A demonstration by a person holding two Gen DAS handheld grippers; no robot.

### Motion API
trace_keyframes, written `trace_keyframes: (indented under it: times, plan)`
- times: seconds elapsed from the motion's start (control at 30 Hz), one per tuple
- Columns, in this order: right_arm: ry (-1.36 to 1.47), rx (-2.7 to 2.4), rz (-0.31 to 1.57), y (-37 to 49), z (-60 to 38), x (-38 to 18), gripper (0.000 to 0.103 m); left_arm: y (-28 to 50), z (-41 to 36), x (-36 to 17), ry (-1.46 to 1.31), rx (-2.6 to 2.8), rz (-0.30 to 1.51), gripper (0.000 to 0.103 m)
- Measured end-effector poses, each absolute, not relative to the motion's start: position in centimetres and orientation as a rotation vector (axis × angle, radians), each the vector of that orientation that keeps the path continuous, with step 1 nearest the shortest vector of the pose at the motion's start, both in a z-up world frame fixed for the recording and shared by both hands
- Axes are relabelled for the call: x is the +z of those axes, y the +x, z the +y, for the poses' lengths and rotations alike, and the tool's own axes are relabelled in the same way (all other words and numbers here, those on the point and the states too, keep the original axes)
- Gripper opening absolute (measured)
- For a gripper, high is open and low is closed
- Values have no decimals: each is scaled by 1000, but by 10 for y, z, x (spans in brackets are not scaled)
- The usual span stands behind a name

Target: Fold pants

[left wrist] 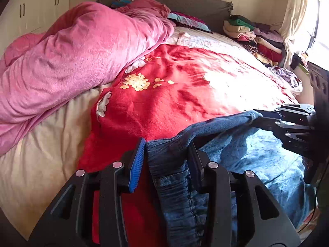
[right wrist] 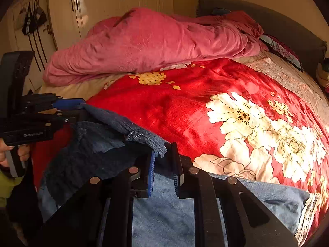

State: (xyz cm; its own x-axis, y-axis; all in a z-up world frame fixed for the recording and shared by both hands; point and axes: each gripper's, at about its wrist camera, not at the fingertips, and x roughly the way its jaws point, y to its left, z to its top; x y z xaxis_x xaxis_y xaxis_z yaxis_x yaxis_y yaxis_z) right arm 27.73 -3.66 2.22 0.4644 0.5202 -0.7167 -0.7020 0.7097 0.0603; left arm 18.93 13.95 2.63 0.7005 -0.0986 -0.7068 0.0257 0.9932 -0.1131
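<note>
Blue denim pants (left wrist: 216, 144) lie at the near edge of the bed, on a red flowered blanket (left wrist: 164, 103). My left gripper (left wrist: 166, 160) holds the elastic waistband between its blue-padded fingers (left wrist: 136, 164), lifted a little off the bed. My right gripper (right wrist: 163, 168) is shut on another corner of the pants (right wrist: 144, 133); it shows at the right of the left wrist view (left wrist: 259, 116). The denim hangs stretched between the two grippers. The left gripper shows at the left of the right wrist view (right wrist: 82, 107).
A bulky pink duvet (left wrist: 72, 61) is piled along the bed's far left side. Folded clothes (left wrist: 253, 35) are stacked at the far right by the headboard. White wardrobe doors (right wrist: 115, 0) stand behind the bed. A bright window (left wrist: 316, 20) is on the right.
</note>
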Motion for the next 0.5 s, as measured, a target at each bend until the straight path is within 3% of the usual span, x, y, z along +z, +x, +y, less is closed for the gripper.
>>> trace_keyframes:
  times: [0.5]
  plan:
    - [-156,818,733,151,-76,40,14,109,119,40,-75,-151,724,32]
